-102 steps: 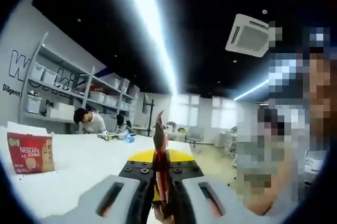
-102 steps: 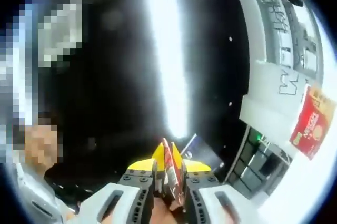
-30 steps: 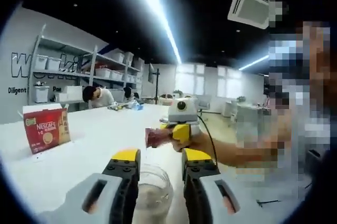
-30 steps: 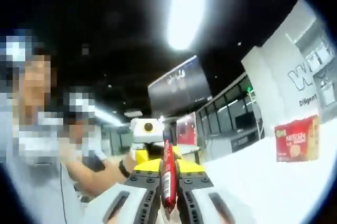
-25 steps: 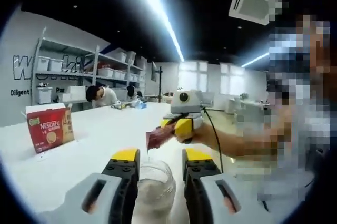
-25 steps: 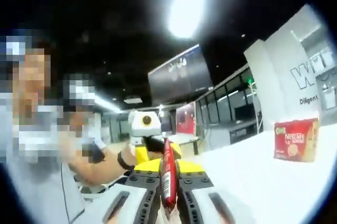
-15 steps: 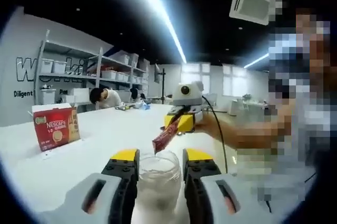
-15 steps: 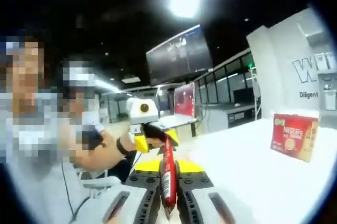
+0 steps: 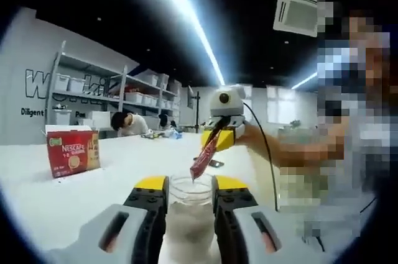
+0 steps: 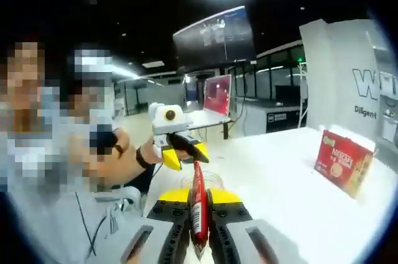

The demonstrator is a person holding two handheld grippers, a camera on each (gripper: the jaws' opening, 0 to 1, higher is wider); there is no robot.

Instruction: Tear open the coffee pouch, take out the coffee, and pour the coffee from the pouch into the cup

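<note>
My left gripper [image 9: 183, 184] is shut on a clear glass cup [image 9: 185, 211] that stands between its yellow-tipped jaws. Coming in from the right, my right gripper [image 9: 219, 138] holds a red coffee pouch [image 9: 204, 157] tilted downward, its lower end just over the cup's mouth. In the right gripper view, my right gripper [image 10: 198, 197] is shut on the pouch [image 10: 197, 205], which stands on edge between the jaws. Beyond it a hand holds the left gripper [image 10: 184, 153], and the cup [image 10: 208, 181] shows behind the pouch's tip.
A red Nescafe box [image 9: 72, 157] [image 10: 341, 163] stands on the white table [image 9: 118, 164]. Shelves with bins [image 9: 93, 99] line the far wall, where people sit at the table's far end [image 9: 127, 124]. The person holding the grippers is close by [image 10: 74, 152].
Earlier both grippers held the pouch; now the left holds the cup. Over the last second the right gripper rose and tipped the pouch's end down over the cup's mouth.
</note>
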